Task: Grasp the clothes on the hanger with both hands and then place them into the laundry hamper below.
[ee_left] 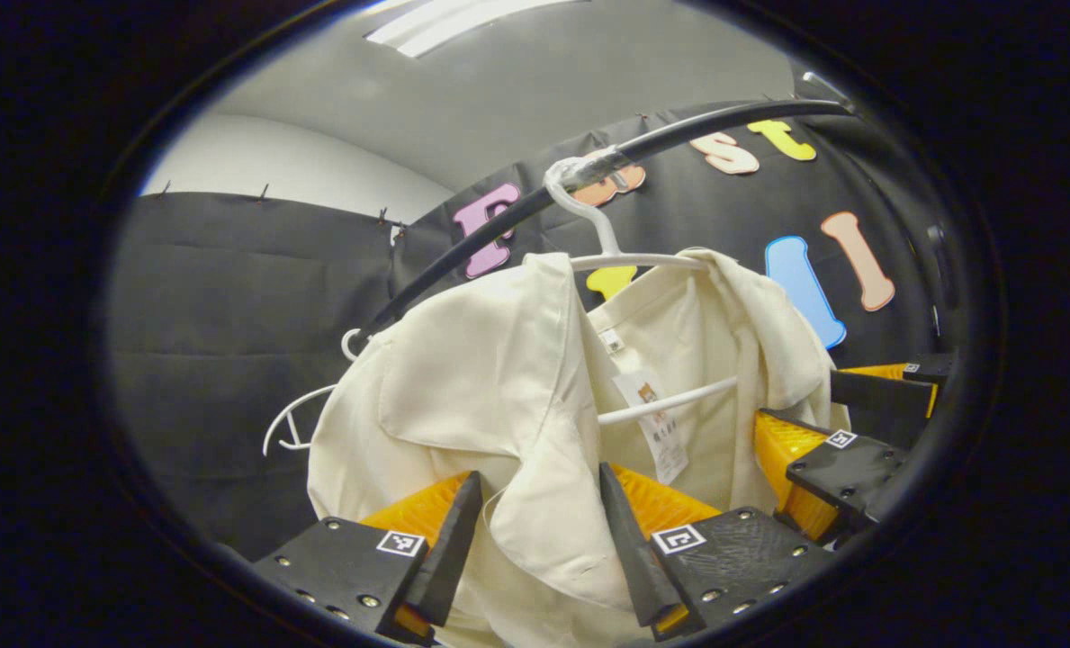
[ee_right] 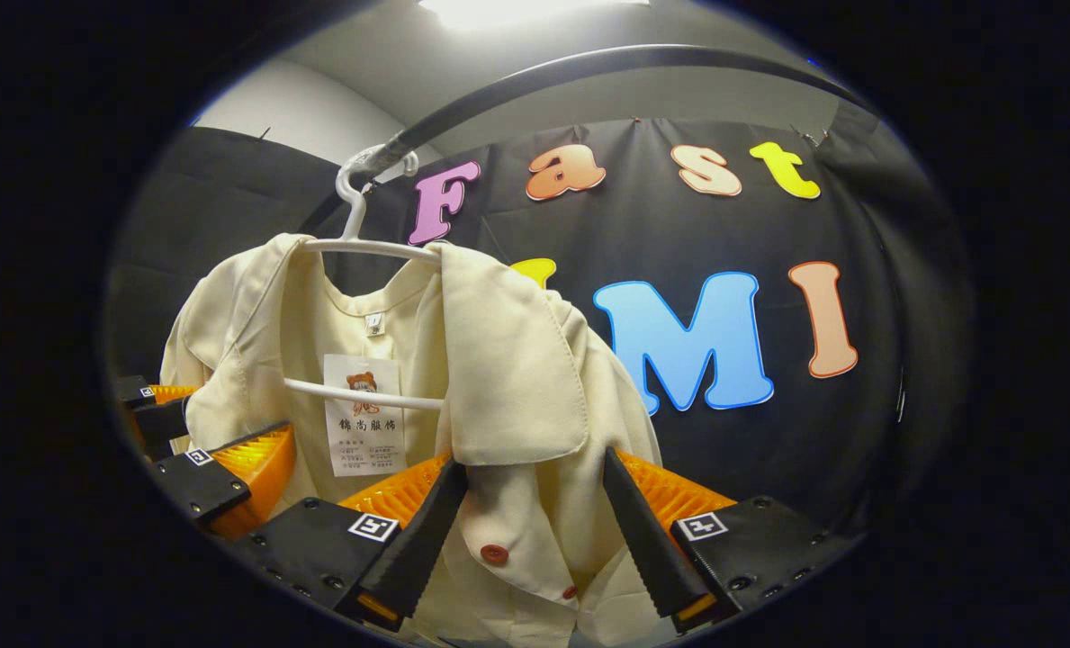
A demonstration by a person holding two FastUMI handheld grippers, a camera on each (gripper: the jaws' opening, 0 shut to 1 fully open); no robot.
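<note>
Cream shirt [ee_right: 508,378], red btns, draped on white hanger [ee_right: 364,247]

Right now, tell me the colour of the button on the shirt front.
Reddish-brown, on the cream shirt; the button shows best in the right gripper view.

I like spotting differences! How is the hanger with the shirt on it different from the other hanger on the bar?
The shirt hanger carries a cream shirt; the other hanger hangs bare. The shirt hanger sits higher along the black bar in the left gripper view; the bare one hangs lower down it, left of the shirt. The shirt hanger is mostly covered by cloth; the bare one is partly hidden behind it. Both are white and hook over the same bar.
</note>
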